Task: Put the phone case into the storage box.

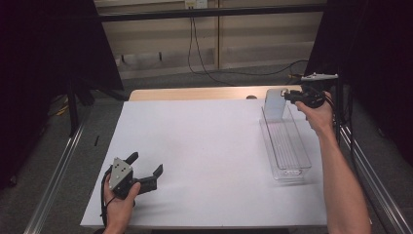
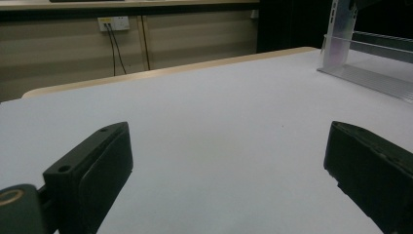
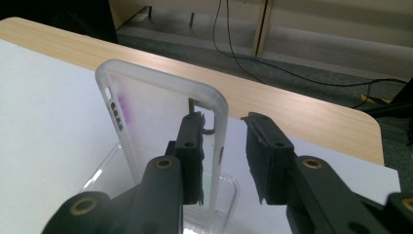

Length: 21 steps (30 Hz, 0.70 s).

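Phone case (image 3: 160, 105), translucent and frosted, stands upright at the far end of a long clear plastic tray (image 1: 285, 141) on the right side of the white table (image 1: 204, 156). In the right gripper view its rounded top corner and a faint purple tint near the side cut-outs face the camera.

Right gripper (image 1: 291, 96), held by the person's right hand (image 1: 319, 114) above the tray's far end, brackets the case's edge. One black jaw lies against or just beside the case's right rim; the other stands apart from it with a visible gap, so the pads do not clamp the case and the jaws are parted.

Left gripper (image 1: 145, 168) rests low over the near left part of the table in the person's left hand (image 1: 119, 202), well apart from the tray. Its two jaws are spread wide with bare table surface between them.

Wooden table edge (image 3: 292, 112) and a dark cable (image 1: 204, 68) on the floor lie beyond.
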### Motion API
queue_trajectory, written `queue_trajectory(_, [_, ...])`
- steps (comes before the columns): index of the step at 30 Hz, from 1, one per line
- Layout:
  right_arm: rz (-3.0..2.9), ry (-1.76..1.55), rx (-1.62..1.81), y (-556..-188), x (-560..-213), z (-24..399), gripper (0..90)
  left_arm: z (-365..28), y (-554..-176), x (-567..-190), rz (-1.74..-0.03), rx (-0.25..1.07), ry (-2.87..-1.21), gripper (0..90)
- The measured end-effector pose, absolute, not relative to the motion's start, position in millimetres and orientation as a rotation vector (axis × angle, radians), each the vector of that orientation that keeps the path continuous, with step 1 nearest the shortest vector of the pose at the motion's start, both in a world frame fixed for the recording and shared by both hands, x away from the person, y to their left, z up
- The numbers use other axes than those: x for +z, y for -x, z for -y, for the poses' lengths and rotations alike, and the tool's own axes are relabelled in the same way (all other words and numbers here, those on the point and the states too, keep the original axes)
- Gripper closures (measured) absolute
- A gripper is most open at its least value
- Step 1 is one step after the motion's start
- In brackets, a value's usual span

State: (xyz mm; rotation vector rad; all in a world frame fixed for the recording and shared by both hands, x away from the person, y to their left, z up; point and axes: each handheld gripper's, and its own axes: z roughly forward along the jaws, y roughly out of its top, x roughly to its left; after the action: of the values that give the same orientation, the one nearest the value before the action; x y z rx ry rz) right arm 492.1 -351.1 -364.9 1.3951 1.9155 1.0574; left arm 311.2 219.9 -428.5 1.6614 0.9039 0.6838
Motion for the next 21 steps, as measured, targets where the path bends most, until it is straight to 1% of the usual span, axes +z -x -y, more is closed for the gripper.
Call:
queue_trajectory(3, [-1.914,-1.401,1.064,-490.6,-365.7,351.9,64.1,-219.6,-311.2,-428.5,-0.905,0.684,-1.66,3.8])
queue_trajectory(4, [-1.918,-1.405,1.067,-490.1,-366.0,352.0,60.4,-219.6,-311.3,-428.5,-0.903,0.685,-1.663,3.8])
queue_trajectory(5, [-1.923,-1.41,1.07,-489.7,-366.3,351.9,58.9,-219.5,-311.3,-428.5,-0.901,0.684,-1.664,3.8])
queue_trajectory(6, [-1.929,-1.404,1.073,-489.2,-366.7,351.7,58.8,-219.2,-311.3,-428.5,-0.902,0.683,-1.662,3.8])
queue_trajectory(10, [-1.933,-1.404,1.091,-487.7,-366.0,350.0,49.5,-219.4,-311.2,-428.3,-0.901,0.683,-1.664,3.8])
queue_trajectory(13, [-1.93,-1.414,1.083,-486.2,-365.6,348.2,34.7,-220.0,-310.7,-428.1,-0.903,0.682,-1.658,3.8])
queue_trajectory(18, [-1.927,-1.428,1.084,-483.4,-367.5,348.4,20.8,-219.8,-310.8,-427.7,-0.903,0.68,-1.655,3.8])
queue_trajectory(20, [-1.927,-1.434,1.086,-482.4,-368.5,349.3,9.9,-219.2,-311.4,-427.7,-0.902,0.679,-1.656,3.8])
queue_trajectory(21, [-1.919,-1.441,1.078,-481.9,-368.9,349.8,6.2,-218.8,-311.5,-427.4,-0.905,0.679,-1.652,3.8])
